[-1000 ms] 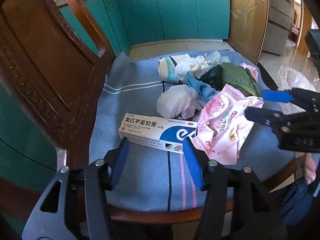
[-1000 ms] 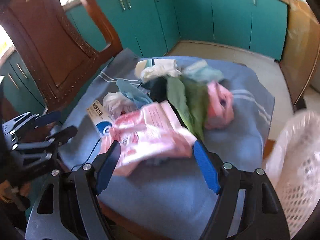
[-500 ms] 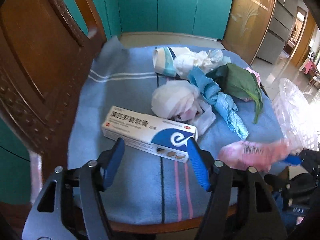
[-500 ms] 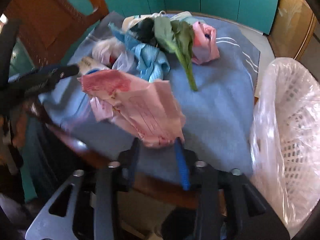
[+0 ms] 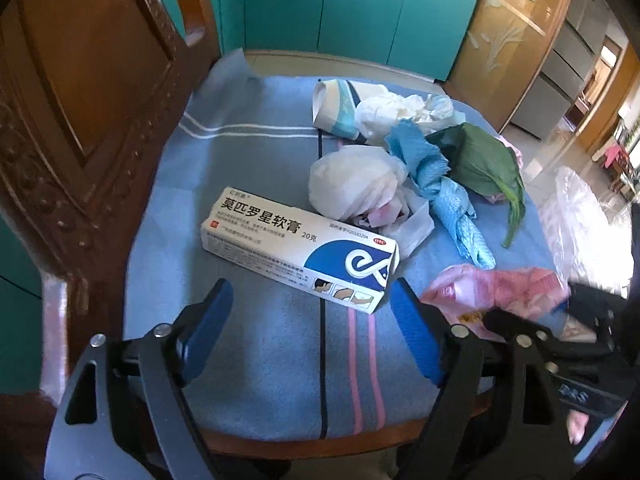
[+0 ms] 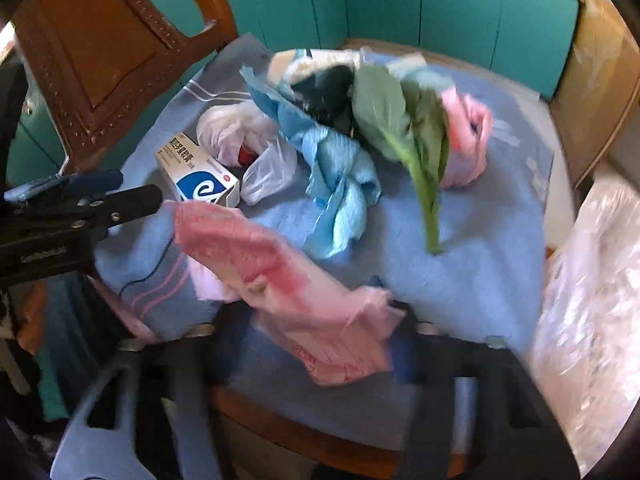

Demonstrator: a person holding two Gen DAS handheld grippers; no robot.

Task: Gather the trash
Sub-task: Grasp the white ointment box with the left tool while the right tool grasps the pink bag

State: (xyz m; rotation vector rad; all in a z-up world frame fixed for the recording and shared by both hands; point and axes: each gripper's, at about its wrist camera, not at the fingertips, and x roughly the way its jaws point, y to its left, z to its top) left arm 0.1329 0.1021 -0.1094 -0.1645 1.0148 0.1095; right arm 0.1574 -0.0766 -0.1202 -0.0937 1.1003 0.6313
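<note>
Here the trash lies heaped on a blue striped towel (image 5: pixel 256 360) spread over the seat of a carved wooden chair (image 5: pixel 80 120). The left gripper (image 5: pixel 310 330) hovers just short of a white ointment box (image 5: pixel 300 248); its jaws are opening, standing wide with nothing between them, the box lying just beyond the blue pads. Behind the box sit a white plastic bag (image 5: pixel 352 188), a twisted blue cloth (image 5: pixel 440 188), a green leaf (image 5: pixel 484 160), crumpled white tissue (image 5: pixel 392 112) and a paper cup (image 5: pixel 332 108) on its side. The right gripper (image 6: pixel 320 344) is at the near edge of the seat, jaws closing with a pink wrapper (image 6: pixel 280 280) between them; blur hides whether the pads press on it. A pink bag (image 6: pixel 468 136) lies beside the leaf. A white basket lined with clear plastic (image 6: pixel 592 280) stands just right of the chair.
</note>
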